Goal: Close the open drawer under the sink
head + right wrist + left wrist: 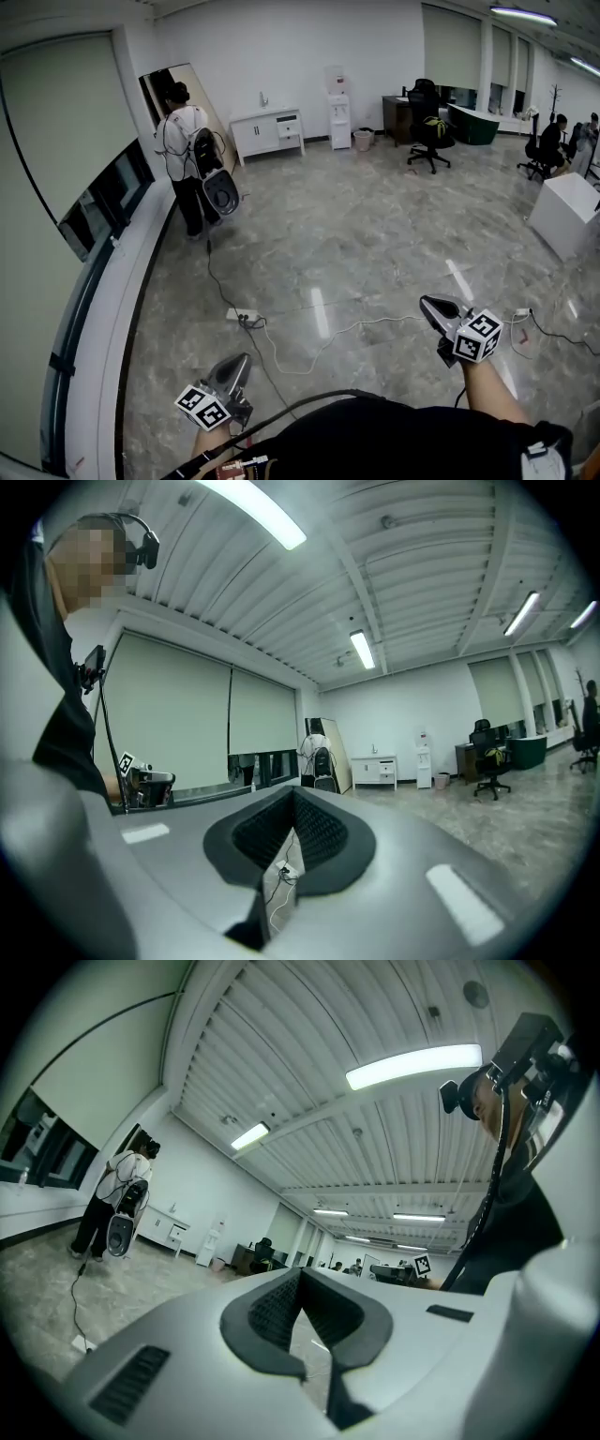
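You held the left gripper (242, 360) and right gripper (427, 304) with fingers pressed together on nothing, well apart from the open drawer (289, 126) in the far sink cabinet (262, 133); walking there, you risked tripping on the floor cable (375, 322).

Seemingly open floor (375, 225), cables (361, 325) across

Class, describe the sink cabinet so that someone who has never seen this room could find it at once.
Look along the far white wall to the tall water dispenser. Just left of it stands the sink cabinet, a low white unit on legs. It alone has a tap on top and one drawer pulled out.
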{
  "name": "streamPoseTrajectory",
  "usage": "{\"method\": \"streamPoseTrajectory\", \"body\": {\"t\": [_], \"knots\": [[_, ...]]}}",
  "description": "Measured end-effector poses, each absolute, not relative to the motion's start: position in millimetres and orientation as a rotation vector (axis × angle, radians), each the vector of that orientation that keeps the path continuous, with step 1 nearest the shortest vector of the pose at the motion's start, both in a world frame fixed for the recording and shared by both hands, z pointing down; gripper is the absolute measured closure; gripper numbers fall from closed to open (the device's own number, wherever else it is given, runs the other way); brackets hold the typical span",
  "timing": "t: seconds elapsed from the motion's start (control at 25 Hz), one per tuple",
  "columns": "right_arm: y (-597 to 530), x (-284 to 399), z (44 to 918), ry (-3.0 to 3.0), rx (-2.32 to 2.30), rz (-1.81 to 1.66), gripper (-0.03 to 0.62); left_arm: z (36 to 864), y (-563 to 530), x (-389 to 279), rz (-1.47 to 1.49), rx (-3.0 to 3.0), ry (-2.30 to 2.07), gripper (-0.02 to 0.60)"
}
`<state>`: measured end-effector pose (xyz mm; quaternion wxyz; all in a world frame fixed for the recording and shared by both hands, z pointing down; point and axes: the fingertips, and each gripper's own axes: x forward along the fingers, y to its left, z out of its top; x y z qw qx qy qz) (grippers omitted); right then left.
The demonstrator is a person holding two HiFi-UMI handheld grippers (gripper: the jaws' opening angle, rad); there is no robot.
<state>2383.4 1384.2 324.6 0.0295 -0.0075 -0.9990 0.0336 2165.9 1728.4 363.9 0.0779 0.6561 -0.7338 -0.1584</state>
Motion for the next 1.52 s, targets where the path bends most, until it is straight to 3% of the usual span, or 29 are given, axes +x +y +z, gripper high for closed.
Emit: {"method": "streamPoseTrajectory", "body": {"t": [0.44,0.96,1.52], "knots": [[1303.1,2298.1,353.4,-3.043,-0.071,0.161,0.592,395.2,1654.8,2098.7,-0.475,1.916,-2.17,0.581],[1082.9,2212.5,327.3,-3.083,-0.323,0.105,0.592,359.7,1456.2,2070.6,-0.528,1.792,-2.353,0.581],[1030.7,2120.3,377.3,-3.01,-0.376,0.216,0.592,372.3,1404.7,1987.1,-0.511,1.703,-2.364,0.581]]}}
